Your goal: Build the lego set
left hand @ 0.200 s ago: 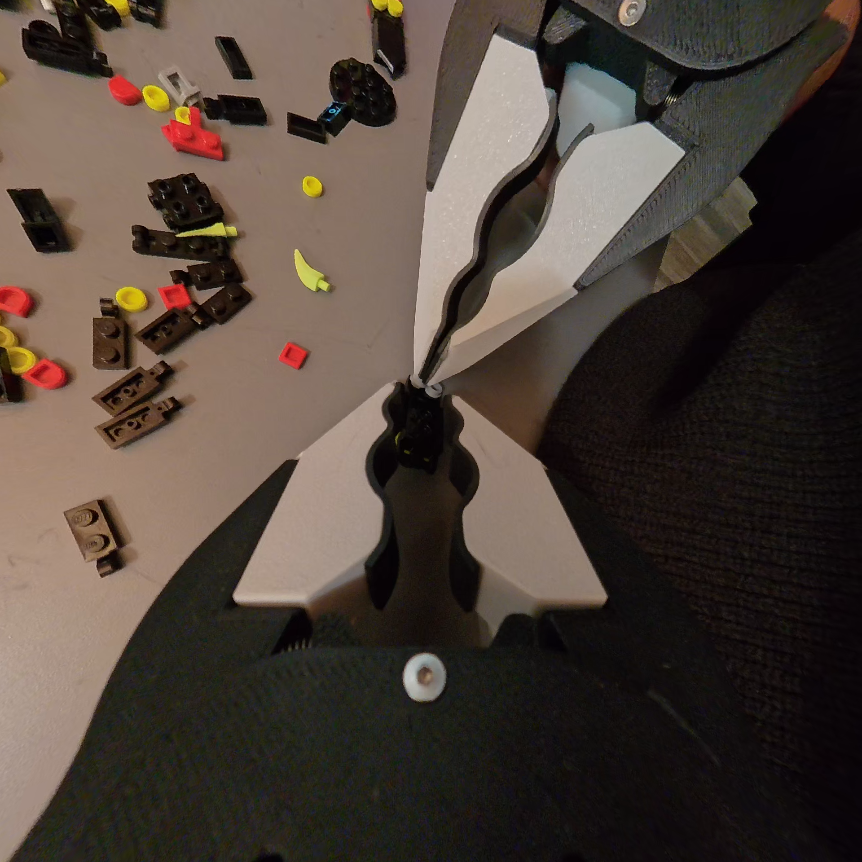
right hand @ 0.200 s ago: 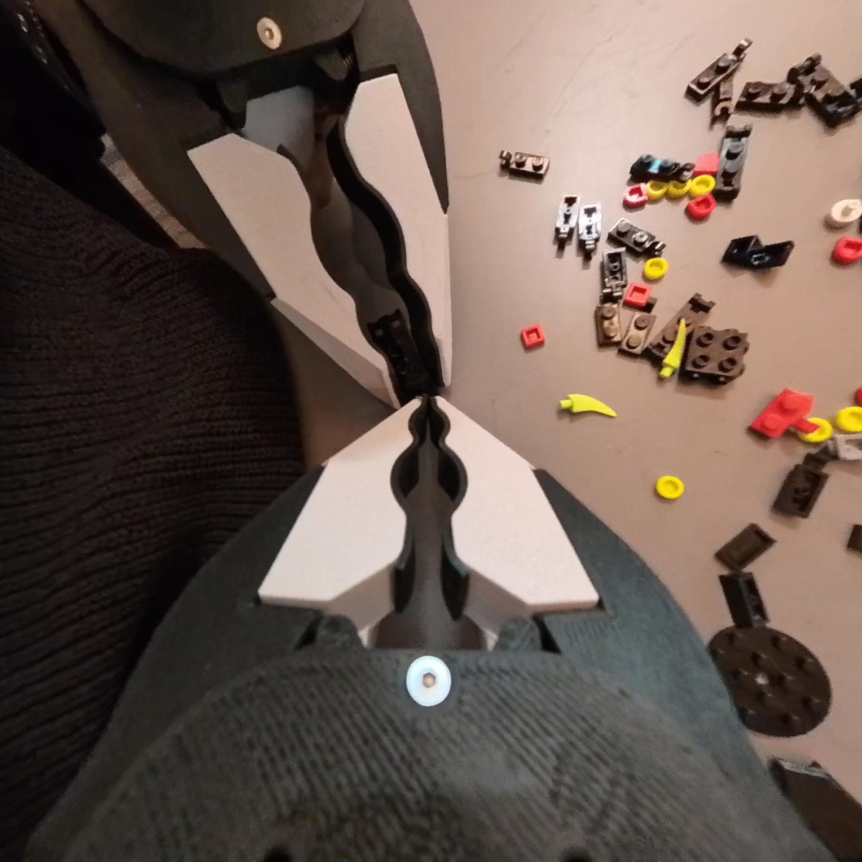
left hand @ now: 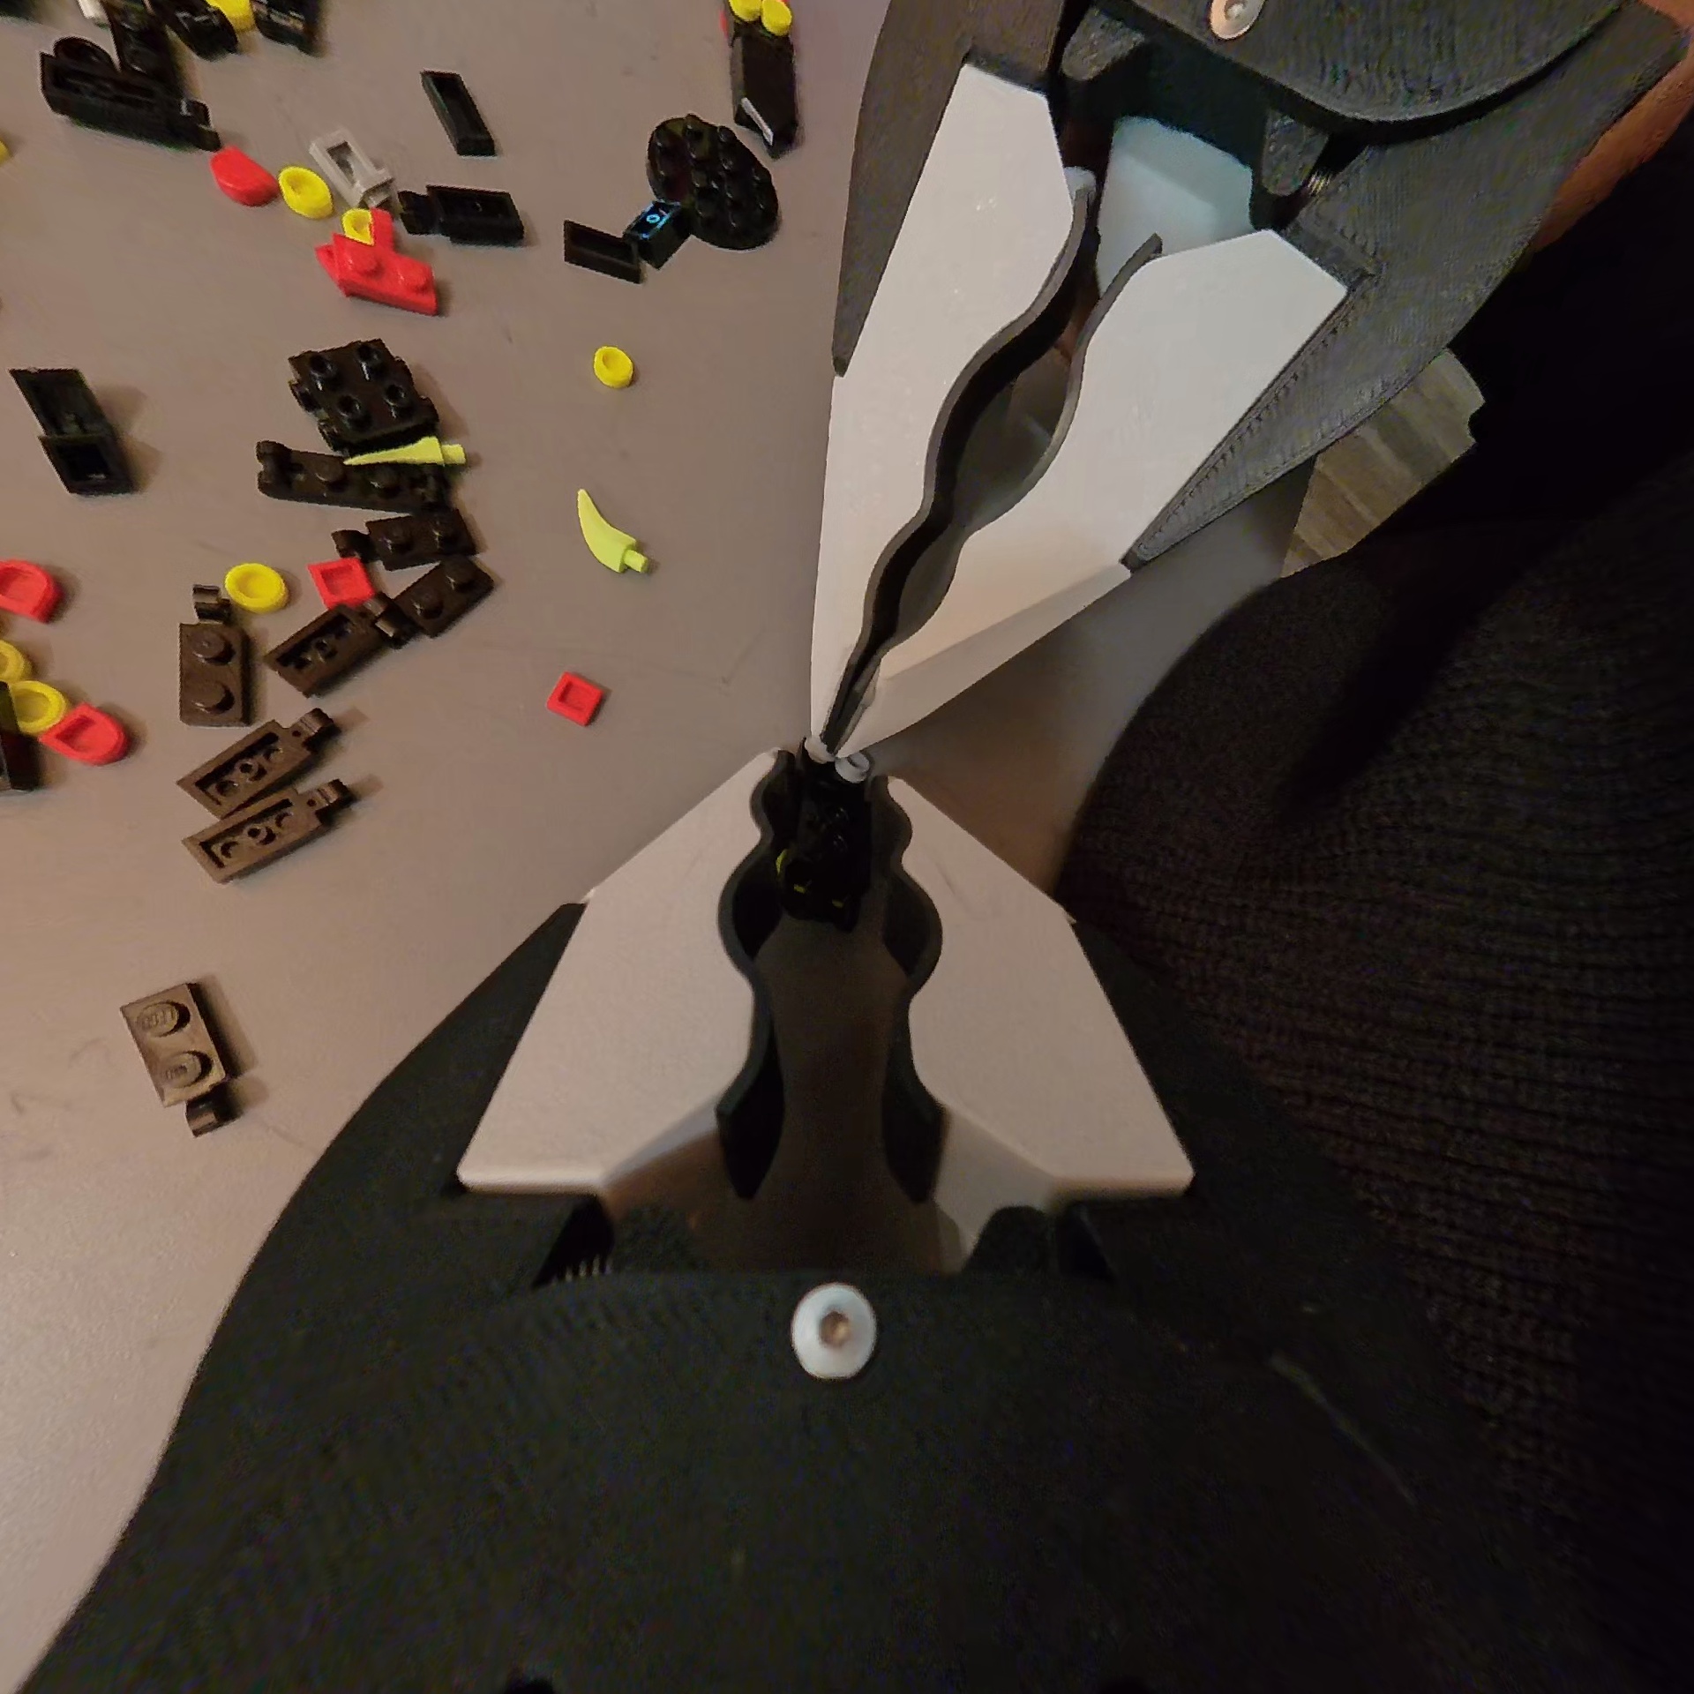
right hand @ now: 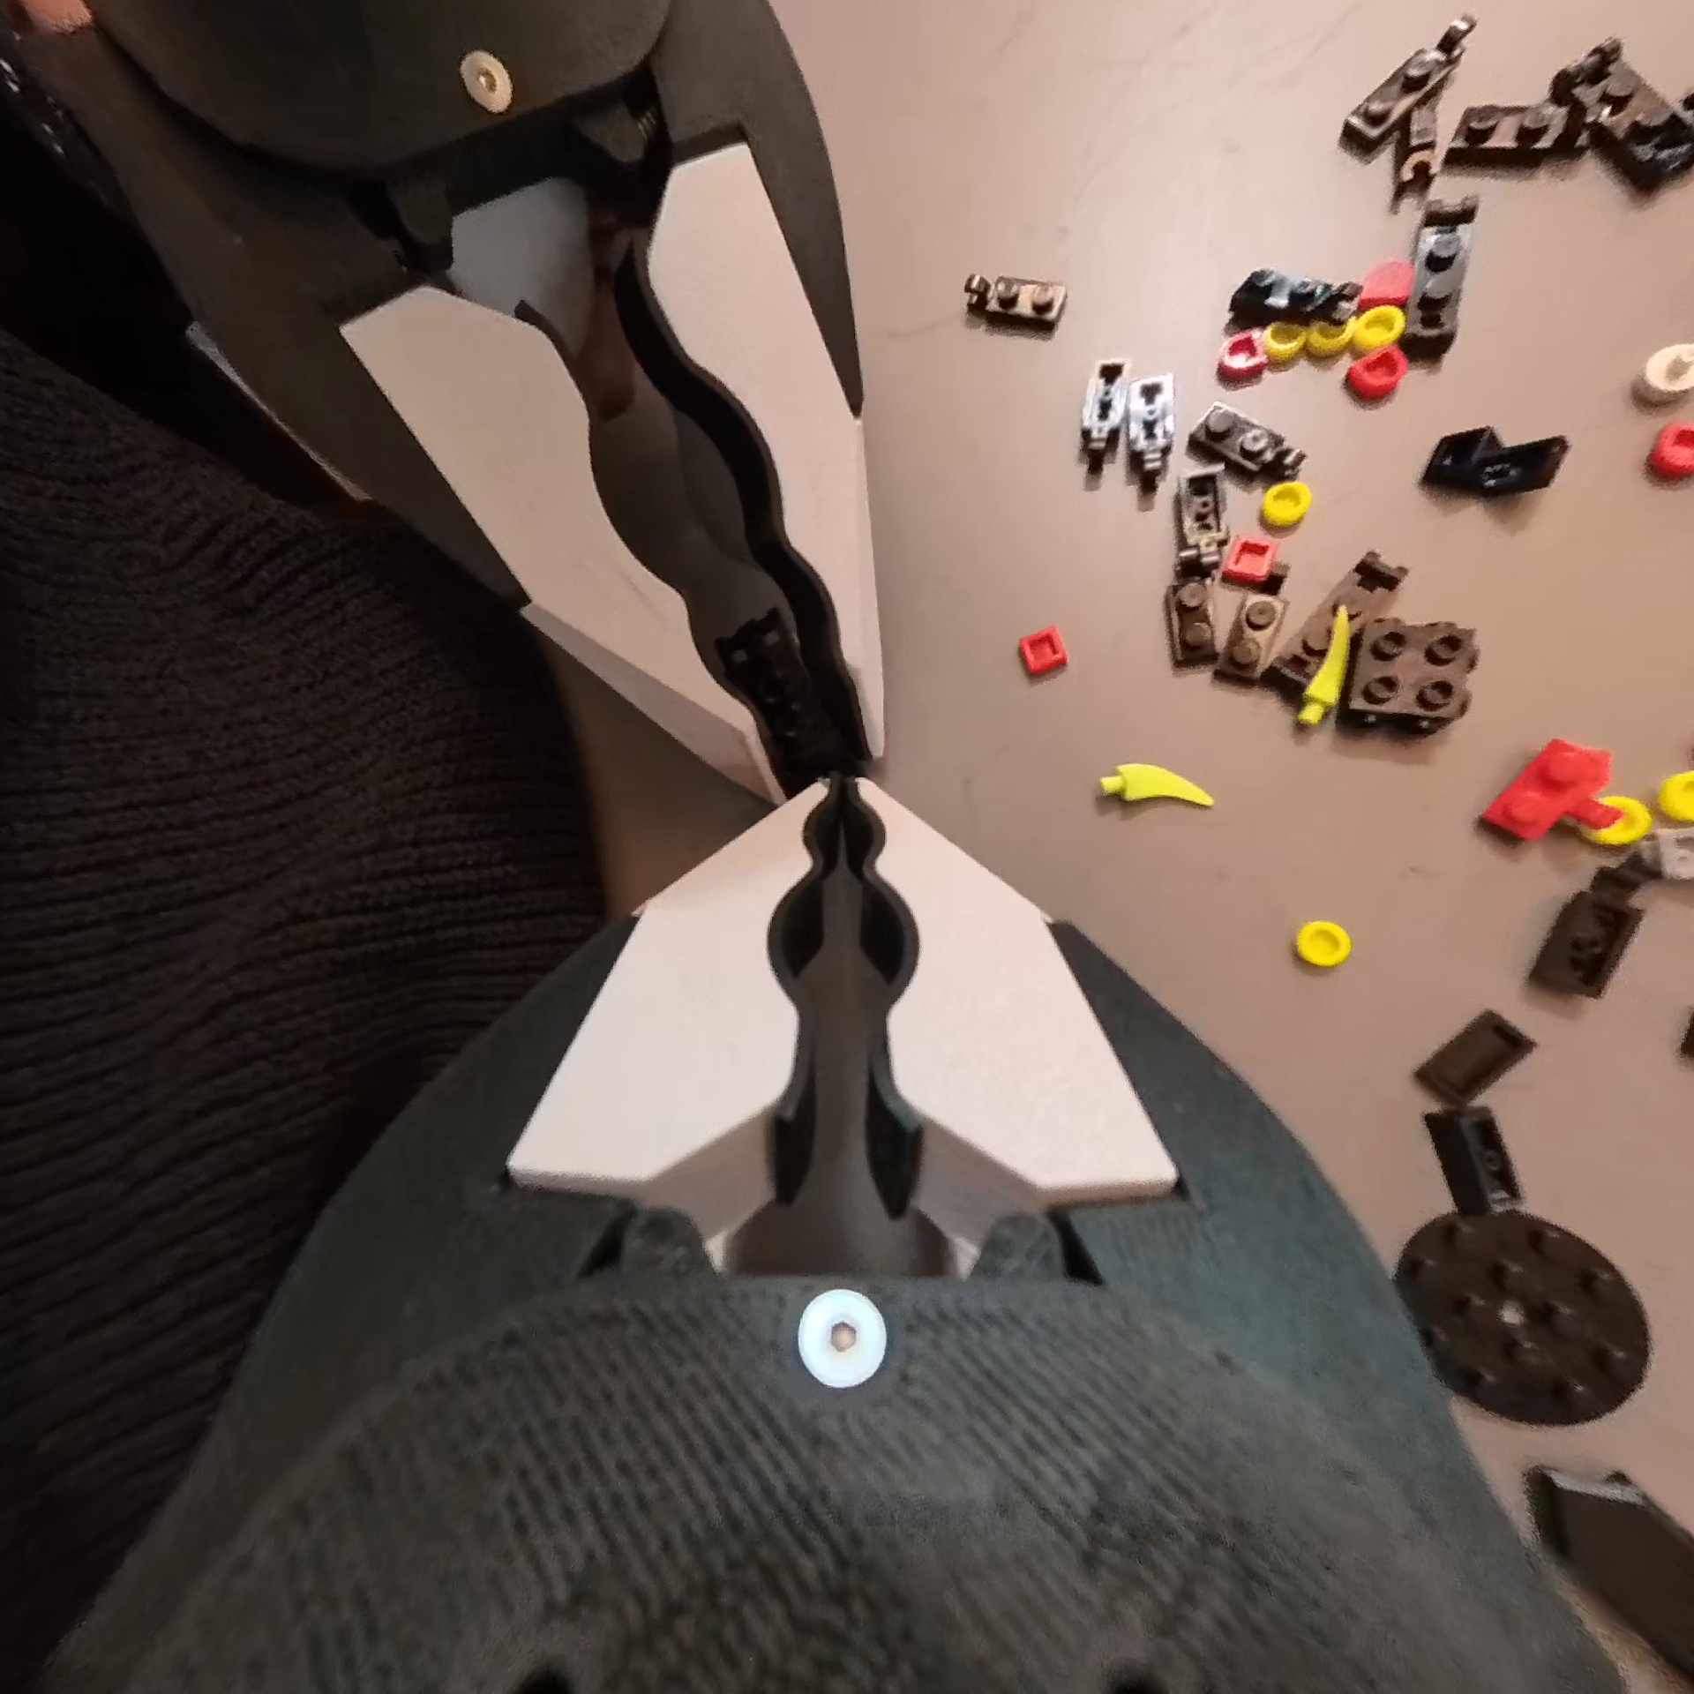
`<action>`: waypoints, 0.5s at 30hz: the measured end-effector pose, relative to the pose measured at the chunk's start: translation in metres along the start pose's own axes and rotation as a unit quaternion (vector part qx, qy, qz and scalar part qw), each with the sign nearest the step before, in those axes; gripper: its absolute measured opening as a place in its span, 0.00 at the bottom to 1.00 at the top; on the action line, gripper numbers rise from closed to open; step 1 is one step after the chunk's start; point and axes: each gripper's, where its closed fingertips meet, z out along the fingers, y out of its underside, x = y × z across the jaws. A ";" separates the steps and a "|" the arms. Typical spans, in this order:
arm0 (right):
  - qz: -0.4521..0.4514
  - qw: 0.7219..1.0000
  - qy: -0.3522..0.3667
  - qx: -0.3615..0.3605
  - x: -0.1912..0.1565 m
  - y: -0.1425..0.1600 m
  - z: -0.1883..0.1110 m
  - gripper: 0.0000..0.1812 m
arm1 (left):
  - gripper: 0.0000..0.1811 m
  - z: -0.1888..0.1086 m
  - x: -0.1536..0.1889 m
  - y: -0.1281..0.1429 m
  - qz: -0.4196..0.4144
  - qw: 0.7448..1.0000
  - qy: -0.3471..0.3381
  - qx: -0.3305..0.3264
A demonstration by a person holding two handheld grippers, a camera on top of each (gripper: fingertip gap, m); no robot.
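Black build (left hand: 819, 848) sits clenched in my left tool (left hand: 825, 779), held above the tabletop (left hand: 513, 917) edge. My right tool (right hand: 839, 788) meets it tip to tip, pinching a tiny grey piece (left hand: 848, 763). Loose bricks (left hand: 367, 403) lie scattered farther in.

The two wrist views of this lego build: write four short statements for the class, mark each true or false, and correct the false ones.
1. The left gripper holds a small black assembly. True.
2. The right gripper is wide open. False: its jaws are closed at the tips.
3. The two grippers meet tip to tip. True.
4. The round black plate is clamped in a gripper. False: it lies loose on the table.
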 end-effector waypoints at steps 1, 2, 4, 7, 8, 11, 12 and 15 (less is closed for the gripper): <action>0.003 1.000 0.002 -0.004 0.000 0.000 0.000 0.00 | 0.08 0.000 0.000 0.000 0.000 1.000 0.000 0.000; 0.007 1.000 0.004 -0.009 0.000 0.000 0.000 0.00 | 0.09 0.000 0.000 0.000 -0.001 1.000 0.000 0.000; 0.011 1.000 0.010 -0.017 0.000 0.000 0.000 0.00 | 0.09 0.000 0.000 0.000 -0.002 1.000 -0.001 -0.001; 0.007 0.999 0.019 -0.033 -0.001 0.001 0.002 0.00 | 0.09 0.000 0.000 0.000 -0.003 1.000 -0.002 -0.002; 0.002 0.999 0.023 -0.036 -0.001 0.001 0.002 0.00 | 0.09 0.000 0.000 0.000 -0.003 1.000 -0.002 -0.002; 0.003 0.999 0.025 -0.038 -0.001 0.001 0.002 0.00 | 0.09 0.000 0.000 0.000 -0.003 1.000 -0.002 -0.001; 0.006 0.999 0.023 -0.036 -0.001 0.001 0.002 0.00 | 0.09 0.000 0.000 0.000 -0.004 1.000 -0.002 -0.001; -0.010 1.000 0.015 -0.025 0.000 0.000 0.002 0.00 | 0.09 0.000 0.000 0.000 -0.004 1.000 -0.001 -0.002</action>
